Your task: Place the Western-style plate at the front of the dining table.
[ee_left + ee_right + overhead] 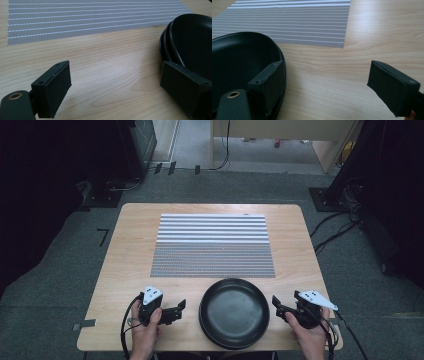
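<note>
A stack of black plates [234, 312] sits near the table's front edge, with rims nested as seen in the left gripper view [192, 42]. My left gripper [180, 311] rests just left of the stack, pointing at it, jaws wide apart with bare wood between them [120, 85]. Its right jaw stands in front of the plates' rim. My right gripper [276, 307] is just right of the stack, also open and holding nothing [329, 85]. Its left jaw overlaps the plates' [239, 62] edge. Whether either jaw touches the rim I cannot tell.
A grey and white striped placemat [212, 245] lies flat across the middle of the wooden table [130, 255], just beyond the plates. Cables [330, 232] run over the carpet at the right. Dark stands and equipment flank the table.
</note>
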Motion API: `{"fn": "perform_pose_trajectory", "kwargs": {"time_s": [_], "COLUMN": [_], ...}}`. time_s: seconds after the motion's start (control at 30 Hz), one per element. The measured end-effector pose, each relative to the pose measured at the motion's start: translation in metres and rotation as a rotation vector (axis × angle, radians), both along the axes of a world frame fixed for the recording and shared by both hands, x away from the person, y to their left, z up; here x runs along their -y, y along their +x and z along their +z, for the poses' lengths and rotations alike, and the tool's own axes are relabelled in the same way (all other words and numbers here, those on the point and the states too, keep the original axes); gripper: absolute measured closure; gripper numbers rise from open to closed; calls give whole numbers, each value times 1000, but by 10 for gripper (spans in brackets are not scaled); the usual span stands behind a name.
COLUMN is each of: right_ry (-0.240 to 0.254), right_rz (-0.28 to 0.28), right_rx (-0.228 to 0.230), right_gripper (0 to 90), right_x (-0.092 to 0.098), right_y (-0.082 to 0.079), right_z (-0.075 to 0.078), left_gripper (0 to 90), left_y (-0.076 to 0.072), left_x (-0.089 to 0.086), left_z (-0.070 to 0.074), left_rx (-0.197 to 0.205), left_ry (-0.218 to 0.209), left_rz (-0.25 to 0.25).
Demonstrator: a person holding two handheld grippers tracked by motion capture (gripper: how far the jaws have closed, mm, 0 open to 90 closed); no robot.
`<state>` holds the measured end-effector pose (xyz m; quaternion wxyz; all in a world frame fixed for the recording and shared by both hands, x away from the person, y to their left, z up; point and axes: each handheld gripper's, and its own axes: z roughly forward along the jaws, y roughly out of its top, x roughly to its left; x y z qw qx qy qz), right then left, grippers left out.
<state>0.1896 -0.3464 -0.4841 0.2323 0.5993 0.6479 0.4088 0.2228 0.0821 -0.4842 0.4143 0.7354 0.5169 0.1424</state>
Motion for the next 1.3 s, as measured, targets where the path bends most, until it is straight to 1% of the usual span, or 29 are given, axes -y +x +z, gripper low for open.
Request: {"fn": "perform_pose_trajectory", "kwargs": {"time_s": [0.03,0.2,0.37,0.53,0.67,0.73,0.8,0.9,1.0,1.03,1.07,1.1,1.13,1.17,1.2,1.3], "right_ry": [1,3,14,19,16,16,6,5,16,25,43,43,59,59,60,70], "right_rz": [6,11,13,8,8,8,6,14,26,33,43,43,61,61,73,79], "right_rx": [8,18,17,12,16,20,31,38,37,37,36,36,34,34,32,31], "right_gripper": [139,144,150,185,213,242,296,324,386,416,441,441,474,474,504,551], "right_x": [-2,-8,-12,-18,-20,-22,-24,-26,-27,-27,-27,-27,-27,-27,-29,-30], "right_y": [0,-1,-1,-1,-2,-2,-3,-4,-4,-4,-4,-4,-4,-4,-4,-5], "right_z": [0,2,3,2,3,3,3,3,3,3,3,3,3,3,2,1], "left_gripper": [97,97,97,97,97,97,97,98,99,99,99,99,99,99,99,101], "left_y": [-1,-2,-4,-6,-7,-8,-9,-11,-12,-12,-13,-13,-14,-14,-15,-16], "left_x": [2,6,9,14,17,19,22,26,29,29,31,31,33,33,35,37], "left_z": [0,1,2,2,3,3,4,4,4,4,4,4,4,4,4,4], "left_rx": [-1,-6,-6,-6,0,1,3,3,3,3,2,2,1,1,-1,-5], "left_ry": [-6,-21,-34,-41,-56,-68,-70,-71,-77,-77,-86,-86,-89,-89,-91,-93], "left_rz": [-6,-17,-27,-42,-57,-67,-79,-95,-107,-107,-115,-115,-123,-123,-133,-143]}}
